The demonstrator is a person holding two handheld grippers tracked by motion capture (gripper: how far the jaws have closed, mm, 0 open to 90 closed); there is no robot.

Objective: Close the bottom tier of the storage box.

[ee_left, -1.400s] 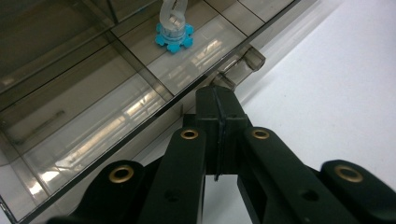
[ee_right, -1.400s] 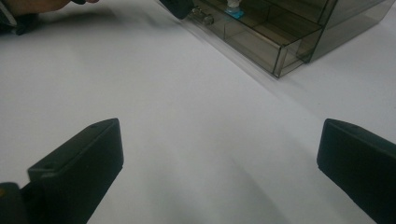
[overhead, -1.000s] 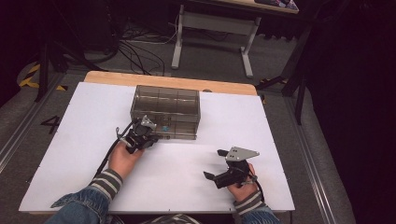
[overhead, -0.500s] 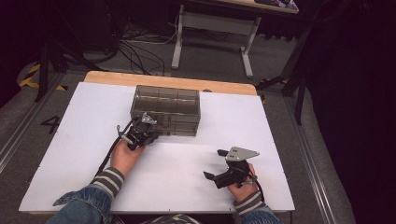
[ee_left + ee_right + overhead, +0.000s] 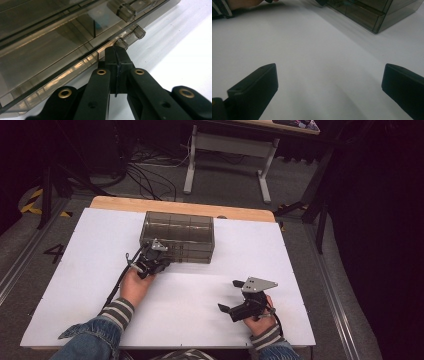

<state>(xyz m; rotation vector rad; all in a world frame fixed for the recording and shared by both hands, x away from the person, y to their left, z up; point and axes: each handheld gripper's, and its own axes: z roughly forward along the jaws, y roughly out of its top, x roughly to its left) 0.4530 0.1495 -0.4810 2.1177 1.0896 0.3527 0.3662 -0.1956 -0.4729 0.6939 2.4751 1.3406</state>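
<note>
A smoky see-through drawer box (image 5: pixel 180 235) stands at the back middle of the white table (image 5: pixel 75 270). My left gripper (image 5: pixel 162 260) is at its front lower left. In the left gripper view the drawer box (image 5: pixel 50 50) is close up and my left gripper (image 5: pixel 117 53) is shut, pad against pad, its tips touching the small clear handle (image 5: pixel 121 43) of a low drawer. I see nothing between the pads. My right gripper (image 5: pixel 230 295) rests near the front right, open and empty. In the right gripper view my right gripper (image 5: pixel 330 75) has bare table between its jaws, and the drawer box (image 5: pixel 367 12) stands far off.
Two more clear drawer handles (image 5: pixel 126 11) sit above and right of the touched one. A wooden strip (image 5: pixel 185 210) runs along the table's far edge. Beyond it are a metal desk frame (image 5: pixel 225 165) and floor cables (image 5: pixel 150 170). Both sleeves are striped (image 5: pixel 117 312).
</note>
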